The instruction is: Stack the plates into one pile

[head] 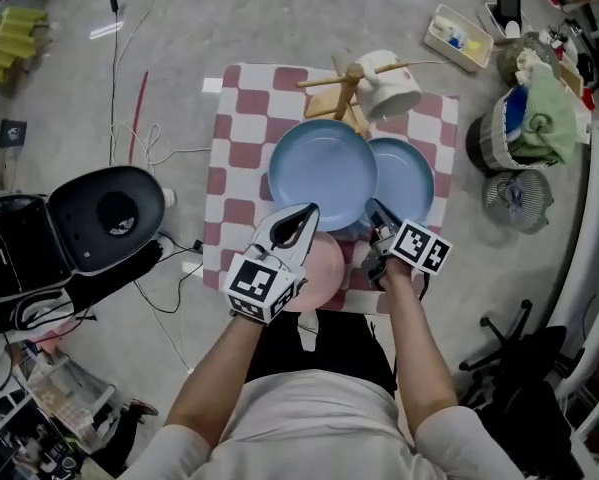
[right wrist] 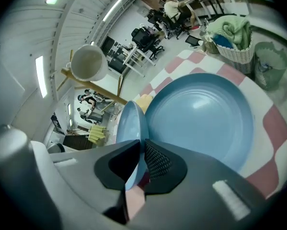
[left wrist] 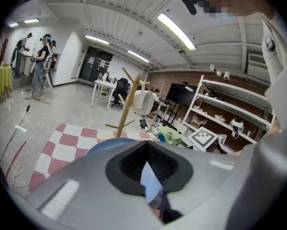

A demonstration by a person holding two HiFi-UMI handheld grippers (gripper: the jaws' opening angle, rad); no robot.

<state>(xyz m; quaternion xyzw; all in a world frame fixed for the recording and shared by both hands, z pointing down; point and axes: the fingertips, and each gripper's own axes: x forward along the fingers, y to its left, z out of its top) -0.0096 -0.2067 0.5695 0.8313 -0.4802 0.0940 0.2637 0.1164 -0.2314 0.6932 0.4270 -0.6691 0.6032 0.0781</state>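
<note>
A large blue plate point(head: 322, 173) hangs tilted over the checkered mat point(head: 241, 158), its right edge overlapping a smaller blue plate point(head: 409, 176) that lies flat. My right gripper point(head: 376, 211) is shut on the large plate's near right rim; in the right gripper view that plate point(right wrist: 132, 123) stands edge-on between the jaws point(right wrist: 136, 152), with the flat plate point(right wrist: 205, 119) beyond. My left gripper point(head: 305, 216) is shut on the near rim too, a blue sliver showing between its jaws point(left wrist: 150, 178). A pink plate point(head: 319, 268) lies under both grippers.
A wooden mug tree point(head: 344, 93) with a white mug point(head: 389, 86) stands at the mat's far edge. An open black case point(head: 104, 213) and cables lie on the floor at left. Baskets point(head: 529, 118) and a small fan point(head: 517, 200) sit at right.
</note>
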